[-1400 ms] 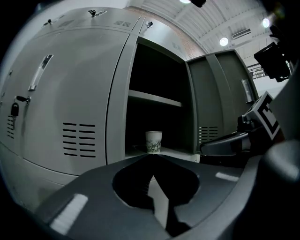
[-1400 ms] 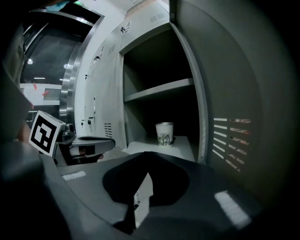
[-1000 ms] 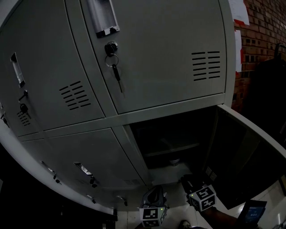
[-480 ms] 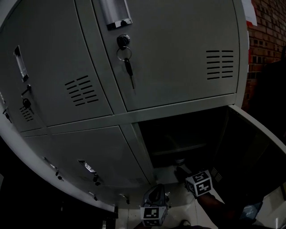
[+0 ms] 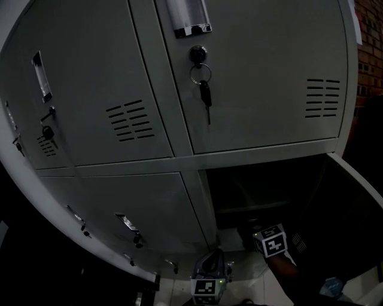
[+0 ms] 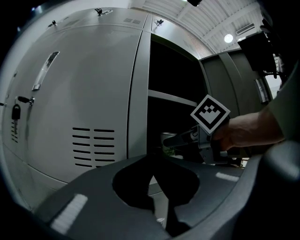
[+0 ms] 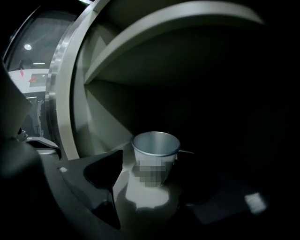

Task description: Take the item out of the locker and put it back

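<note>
Scene dim. Grey steel locker bank (image 5: 149, 155) fills the head view, louvred vents on the doors.

Lower-right compartment (image 5: 257, 191) is open, its door (image 5: 353, 185) swung out to the right. Inside is a shelf (image 7: 154, 51) with a dark cavity beneath it.

Right gripper (image 7: 154, 174) is reaching into the open compartment, and its marker cube (image 5: 272, 240) sits at the compartment mouth. A bare hand (image 6: 243, 131) is wrapped round the handle. Fingers are spread wide and nothing is gripped.

Left gripper (image 6: 153, 161) is low, outside the lockers, in front of the closed lower-left door (image 6: 84, 108). Fingers are brought together tip to tip, with nothing between them.

Metal cup (image 7: 155, 159) stands upright on the compartment's bottom surface (image 7: 140, 201), under the shelf. It is centred in the gap between the right gripper's spread fingers. The left-hand finger (image 7: 105, 180) lies just beside the cup wall; contact is possibly not made, as it is too dark on the far side to tell. The cup interior looks empty.

A key (image 5: 205, 94) hangs on a ring from the lock of the closed upper door (image 5: 263, 72), below its recessed handle (image 5: 188, 17).
</note>
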{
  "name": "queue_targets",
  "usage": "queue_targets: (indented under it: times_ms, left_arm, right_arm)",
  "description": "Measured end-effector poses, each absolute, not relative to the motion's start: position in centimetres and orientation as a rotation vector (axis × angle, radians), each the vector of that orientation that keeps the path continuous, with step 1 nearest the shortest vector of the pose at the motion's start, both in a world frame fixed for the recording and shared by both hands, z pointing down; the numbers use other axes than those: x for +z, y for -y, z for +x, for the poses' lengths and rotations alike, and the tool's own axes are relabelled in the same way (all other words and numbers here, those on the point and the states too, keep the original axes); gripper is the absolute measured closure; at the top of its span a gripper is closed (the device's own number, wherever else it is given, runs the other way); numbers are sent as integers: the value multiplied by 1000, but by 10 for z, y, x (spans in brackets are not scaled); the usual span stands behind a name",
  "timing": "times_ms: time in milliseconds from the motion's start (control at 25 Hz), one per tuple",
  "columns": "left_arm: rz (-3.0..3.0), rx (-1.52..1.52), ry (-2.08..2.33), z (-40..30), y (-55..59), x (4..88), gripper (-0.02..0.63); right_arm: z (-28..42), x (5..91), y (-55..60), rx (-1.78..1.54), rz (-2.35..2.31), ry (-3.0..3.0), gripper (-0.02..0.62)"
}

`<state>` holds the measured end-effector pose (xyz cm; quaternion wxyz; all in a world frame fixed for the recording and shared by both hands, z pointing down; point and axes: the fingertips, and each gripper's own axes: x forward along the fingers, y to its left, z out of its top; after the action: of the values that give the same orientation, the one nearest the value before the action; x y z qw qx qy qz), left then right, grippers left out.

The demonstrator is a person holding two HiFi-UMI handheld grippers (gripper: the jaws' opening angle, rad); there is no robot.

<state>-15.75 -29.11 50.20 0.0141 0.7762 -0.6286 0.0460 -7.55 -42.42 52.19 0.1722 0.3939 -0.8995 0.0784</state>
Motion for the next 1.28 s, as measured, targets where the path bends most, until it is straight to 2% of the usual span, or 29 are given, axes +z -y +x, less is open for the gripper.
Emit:
queue_targets:
  times_ms: [280, 320, 400, 640, 1280]
  left_arm:
    - [2389, 141, 1977, -164, 295, 504, 609]
    - [2389, 143, 1979, -164, 296, 505, 609]
    - [2387, 141, 1982, -165, 297, 505, 609]
    - [2393, 131, 1983, -163, 298, 502, 609]
    - [2418, 129, 1873, -147, 244, 505, 609]
  right_arm:
    - [-81, 527, 444, 245, 1122, 2529, 224]
    - [-79, 529, 446, 249, 1126, 2510, 227]
    - [-80, 531, 447, 266, 1115, 2511, 280]
    - [-78, 523, 443, 247, 1125, 2525, 290]
    - [-41, 508, 338, 235, 1195, 2539, 293]
